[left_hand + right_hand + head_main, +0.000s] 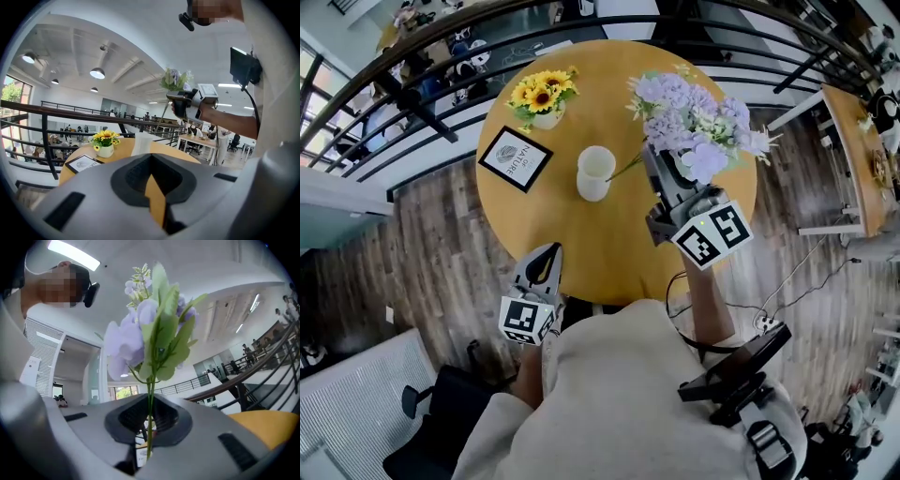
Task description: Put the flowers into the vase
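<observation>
**Lilac bunch held above the worktop, vase not yet filled**

Containers. A white cylindrical ceramic vase (595,172) stands upright near the middle of the round, honey-coloured wooden worktop (581,248). Its mouth faces up and shows only its pale inner wall. Behind it and to the left stands a small white pot of yellow artificial sunflowers (543,96), the blooms filling its mouth. A black-framed white card (515,157) lies flat between that pot and the near edge, to the left of the vase and apart from it.

Task item. The bunch of lilac artificial flowers with green leaves (692,124) is off the worktop, up in the air to the right of the vase. The right hand-held gripper (651,159) is clenched on its thin green stem, with the blooms beyond the jaws. In the head view the stem's free end reaches towards the right side of the vase rim. Whether it touches the rim cannot be told.

Other tool. The left hand-held gripper (549,249) is closed on nothing and sits at the near edge of the worktop, pointing towards the vase.

Surroundings. A curved black metal railing (441,42) runs behind the worktop. The floor is grey-brown wood plank (422,253). A second wooden table (853,155) stands to the right. Beyond the railing there are seated people and round ceiling lamps.
</observation>
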The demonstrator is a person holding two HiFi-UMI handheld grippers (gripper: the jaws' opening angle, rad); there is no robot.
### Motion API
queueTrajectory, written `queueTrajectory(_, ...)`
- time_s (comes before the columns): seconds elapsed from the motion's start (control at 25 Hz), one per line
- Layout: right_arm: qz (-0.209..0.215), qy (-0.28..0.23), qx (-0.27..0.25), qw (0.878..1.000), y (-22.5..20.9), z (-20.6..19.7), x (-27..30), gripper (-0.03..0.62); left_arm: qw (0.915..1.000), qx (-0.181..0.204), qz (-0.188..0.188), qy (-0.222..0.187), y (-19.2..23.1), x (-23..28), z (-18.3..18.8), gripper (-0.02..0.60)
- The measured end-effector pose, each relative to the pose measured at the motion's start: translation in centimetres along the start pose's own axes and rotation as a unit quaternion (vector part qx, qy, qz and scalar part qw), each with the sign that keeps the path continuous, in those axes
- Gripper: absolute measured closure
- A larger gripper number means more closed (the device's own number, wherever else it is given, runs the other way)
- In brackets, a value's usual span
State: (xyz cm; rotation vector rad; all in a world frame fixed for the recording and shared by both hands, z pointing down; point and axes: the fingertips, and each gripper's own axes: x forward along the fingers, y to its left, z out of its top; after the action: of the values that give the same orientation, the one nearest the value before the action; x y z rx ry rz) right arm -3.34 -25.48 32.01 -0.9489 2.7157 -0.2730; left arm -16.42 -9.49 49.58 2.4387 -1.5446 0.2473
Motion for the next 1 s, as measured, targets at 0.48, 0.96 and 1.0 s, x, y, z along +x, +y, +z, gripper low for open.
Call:
queueTrajectory(0.48, 0.033, -0.009, -0.063, 0.997, 1.1, -0.4, 4.5, 0.575, 0.9980, -0.004, 0.063, -0.001, 3.0, -3.3, 0.1, 0.575)
queueTrajectory(0.96, 0.010, 0.058, -0.056, 0.997, -1.1, -11.2, 4.4, 0.574, 0.9975, -0.006, 0.068, 0.019, 3.7, -3.4, -0.5, 0.575)
queueTrajectory(1.0, 0.005, 0.064, -0.056, 0.996, -1.3, -11.9, 4.3, 0.574, 0.9975, -0.006, 0.068, 0.020, 3.8, -3.3, -0.6, 0.574)
